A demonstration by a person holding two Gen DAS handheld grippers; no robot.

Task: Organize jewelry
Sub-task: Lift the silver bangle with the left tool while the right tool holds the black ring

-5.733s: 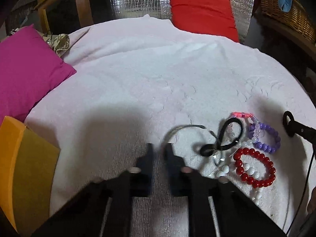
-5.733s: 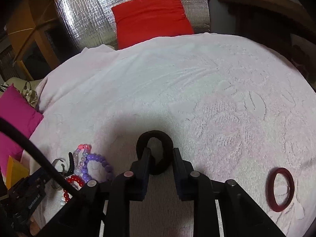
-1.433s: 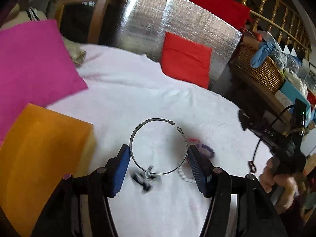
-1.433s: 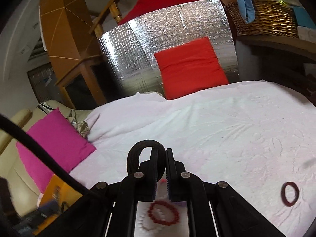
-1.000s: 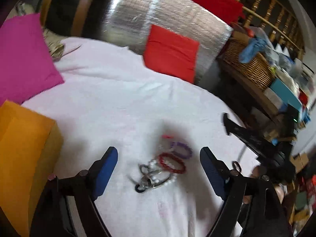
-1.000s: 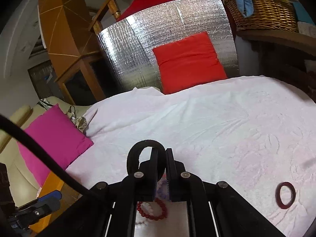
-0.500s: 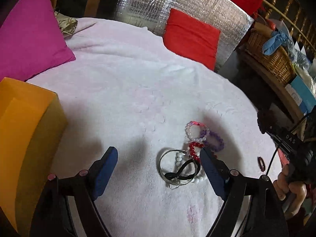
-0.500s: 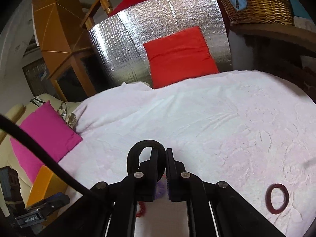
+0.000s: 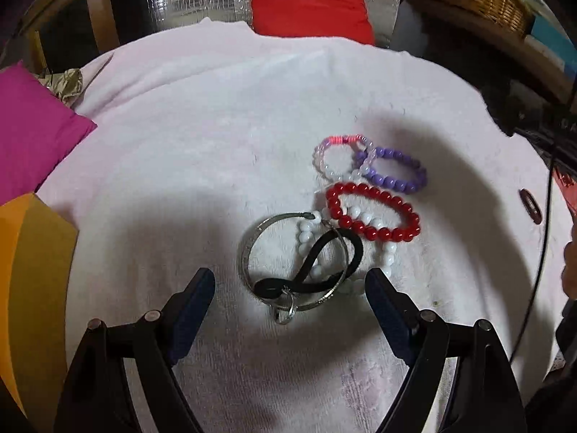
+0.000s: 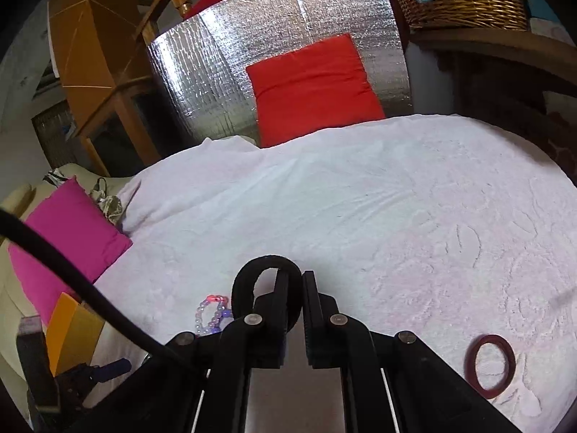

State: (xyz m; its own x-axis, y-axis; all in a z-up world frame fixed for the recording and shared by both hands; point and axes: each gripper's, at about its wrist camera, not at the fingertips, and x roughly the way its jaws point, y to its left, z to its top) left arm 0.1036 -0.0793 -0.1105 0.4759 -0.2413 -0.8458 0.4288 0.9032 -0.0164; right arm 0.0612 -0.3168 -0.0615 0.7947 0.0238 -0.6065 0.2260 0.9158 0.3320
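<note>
Left claw point(image 9: 290, 281) spread above silver bangle point(image 9: 294, 256) — right claw point(image 10: 295, 281) pinching black ring point(image 10: 249, 281).

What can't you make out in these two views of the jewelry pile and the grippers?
- Left wrist view: the white bead bracelet is partly covered by the silver bangle, black band and red bead bracelet.
- Right wrist view: the right gripper and its body hide most of the pile; only the pink-and-clear bracelet shows.
- Right wrist view: the black ring is hidden where the fingers pinch it.
</note>
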